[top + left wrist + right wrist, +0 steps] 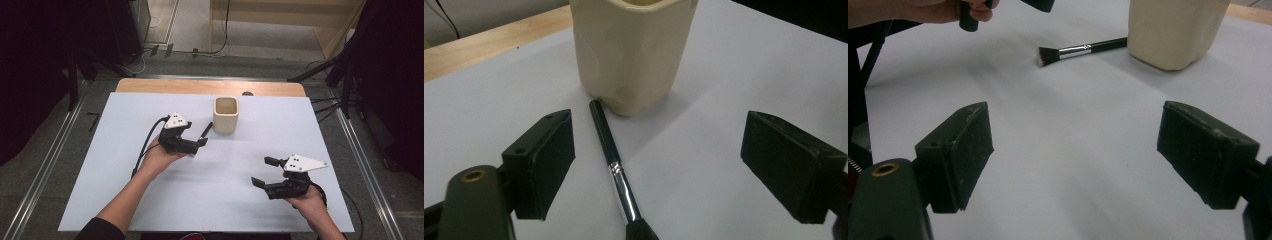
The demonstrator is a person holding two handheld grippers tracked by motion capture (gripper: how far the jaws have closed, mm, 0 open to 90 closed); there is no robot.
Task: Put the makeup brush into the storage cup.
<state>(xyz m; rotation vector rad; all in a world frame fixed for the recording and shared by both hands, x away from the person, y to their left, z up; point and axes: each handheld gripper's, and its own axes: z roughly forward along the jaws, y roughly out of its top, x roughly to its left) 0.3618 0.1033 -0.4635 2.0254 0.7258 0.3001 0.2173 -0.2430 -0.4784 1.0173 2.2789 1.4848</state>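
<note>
A cream square cup (225, 115) stands upright on the white board (150, 200), toward its far middle. A black-handled brush (206, 130) lies flat just left of the cup, its handle end close to the cup's base. In the left gripper view the brush (615, 162) lies on the board between the wide-apart jaws of my left gripper (669, 160), its bristles nearest the camera and the cup (634, 50) just beyond. My left gripper (196, 136) is open, holding nothing. My right gripper (261, 171) hovers open over bare board at the near right, with the brush (1083, 50) and cup (1173, 30) farther off.
The white board lies on a wooden table (210, 86) whose far edge shows behind the cup. Metal rails (360, 155) run along both sides. Dark stands and cables (345, 75) sit beyond the table on the floor.
</note>
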